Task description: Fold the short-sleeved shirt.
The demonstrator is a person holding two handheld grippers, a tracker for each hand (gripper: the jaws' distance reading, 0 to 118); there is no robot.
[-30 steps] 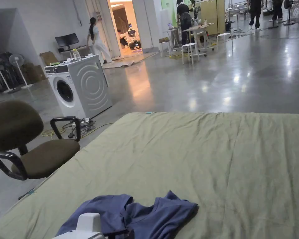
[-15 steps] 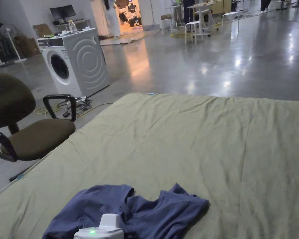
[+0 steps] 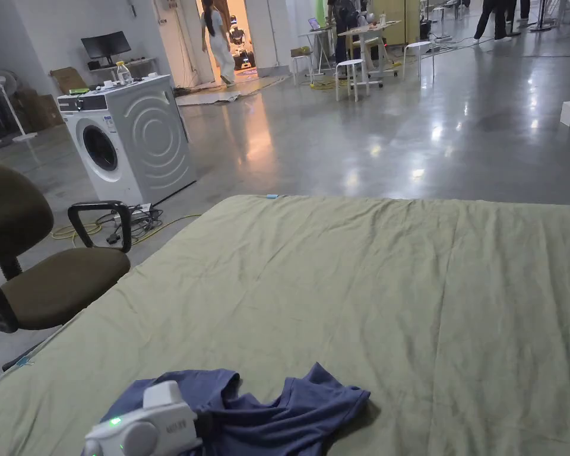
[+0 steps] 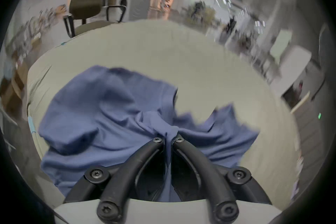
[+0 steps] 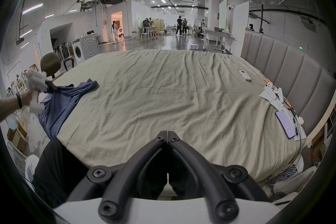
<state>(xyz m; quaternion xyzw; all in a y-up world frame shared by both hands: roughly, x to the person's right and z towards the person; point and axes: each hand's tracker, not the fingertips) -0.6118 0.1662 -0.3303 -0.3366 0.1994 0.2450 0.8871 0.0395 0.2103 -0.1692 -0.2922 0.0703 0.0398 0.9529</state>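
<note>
the crumpled blue short-sleeved cotton shirt (image 3: 260, 409) lies bunched at the near left corner of the wide bed with the pale green wrinkled sheet (image 3: 396, 297), and in the right tool view part of it hangs over the near edge of the bed. the left tool (image 4: 168, 139) is clenched on a gathered fold of this shirt, with both black jaws pressing the cloth between their tips. the right tool (image 5: 167, 134) is closed with its jaws meeting and nothing between them, and it hovers above the near edge of the bed, well apart from the shirt. most of the sheet, to the right and to the far side of the shirt, is open. a brown padded office chair (image 3: 46, 279) stands just beside the left edge of the bed. compared with half a second ago, the white body of the left tool is now tilted and further to the left in the head view, and the shirt looks more gathered, though the camera also moved.
</note>
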